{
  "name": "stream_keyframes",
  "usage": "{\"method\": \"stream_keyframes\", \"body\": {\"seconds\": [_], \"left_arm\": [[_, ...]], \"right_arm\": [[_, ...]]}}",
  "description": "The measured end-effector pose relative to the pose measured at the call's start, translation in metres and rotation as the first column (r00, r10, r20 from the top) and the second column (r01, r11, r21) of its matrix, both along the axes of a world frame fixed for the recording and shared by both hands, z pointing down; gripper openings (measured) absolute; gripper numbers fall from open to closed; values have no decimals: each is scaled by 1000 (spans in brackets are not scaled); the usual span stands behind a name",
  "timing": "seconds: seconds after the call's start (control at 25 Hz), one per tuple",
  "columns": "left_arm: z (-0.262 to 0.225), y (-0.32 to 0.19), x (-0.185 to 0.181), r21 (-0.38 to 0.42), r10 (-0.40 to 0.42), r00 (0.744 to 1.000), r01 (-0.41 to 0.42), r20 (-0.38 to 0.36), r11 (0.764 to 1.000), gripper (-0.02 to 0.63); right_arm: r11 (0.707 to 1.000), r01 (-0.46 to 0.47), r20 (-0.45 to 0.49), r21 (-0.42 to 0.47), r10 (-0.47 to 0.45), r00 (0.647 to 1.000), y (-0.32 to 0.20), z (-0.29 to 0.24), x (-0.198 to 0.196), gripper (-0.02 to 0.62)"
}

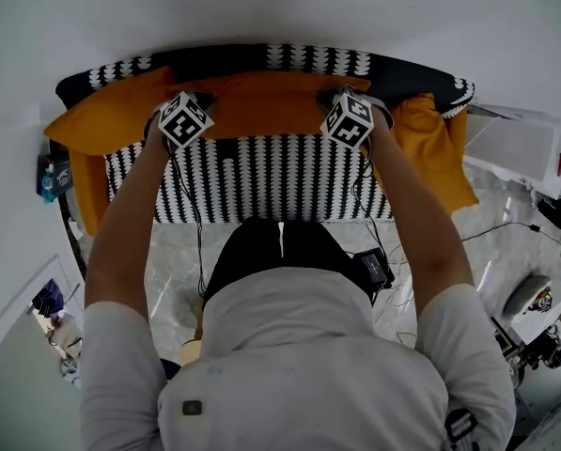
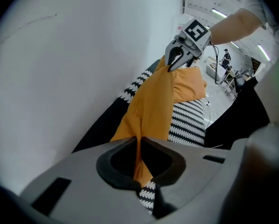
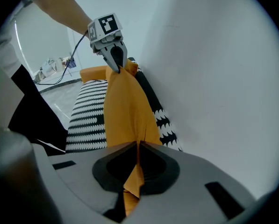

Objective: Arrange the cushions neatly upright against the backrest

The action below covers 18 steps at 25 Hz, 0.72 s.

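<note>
While the fingers [image 2: 112, 169] of my left gripper [image 2: 140, 143] are nearly closed on a fold of orange cloth, those of my right gripper [image 3: 138, 144] pinch the same fabric in the same narrow way. Both hold the top edge of the middle cushion [image 1: 261, 106], one near each upper corner, so it is stretched between them just in front of the backrest [image 1: 308, 59] of the patterned sofa [image 1: 261, 181]. I judge that this cushion is almost in place: it is upright and close to the backrest, but it is not released, and I cannot tell if its lower edge rests on the seat. Two more orange cushions are not arranged. The left cushion [image 1: 97, 125] lies slanted over one end of the sofa and the right cushion [image 1: 435, 153] slumps over the other end, so most of the work is left. My two arms reach forward, well apart and about parallel, with both grippers pointing steeply down.
</note>
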<state>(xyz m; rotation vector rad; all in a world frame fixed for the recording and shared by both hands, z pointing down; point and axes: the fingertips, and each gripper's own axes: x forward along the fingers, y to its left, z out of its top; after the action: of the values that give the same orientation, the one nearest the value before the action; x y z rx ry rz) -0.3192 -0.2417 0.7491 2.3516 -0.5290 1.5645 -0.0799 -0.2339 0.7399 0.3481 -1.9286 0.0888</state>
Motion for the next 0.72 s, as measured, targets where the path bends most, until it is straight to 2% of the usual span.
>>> {"method": "stream_keyframes", "body": {"seconds": [0.4,0.6,0.72], "left_arm": [[36,-24,13,-14,25,1000,-25,3,1000,32],[44,-28,10,-13,9,1000,-9,-3,1000,34],[46,-29,9,-14,-12,1000,12,-20,1000,56]], "right_arm": [[998,-54,-7,-10,54,999,-28,43,14,31],[998,-61,-8,-4,61,998,-35,53,10,32],[998,-69,-7,2,69,998,-36,56,10,37]]}}
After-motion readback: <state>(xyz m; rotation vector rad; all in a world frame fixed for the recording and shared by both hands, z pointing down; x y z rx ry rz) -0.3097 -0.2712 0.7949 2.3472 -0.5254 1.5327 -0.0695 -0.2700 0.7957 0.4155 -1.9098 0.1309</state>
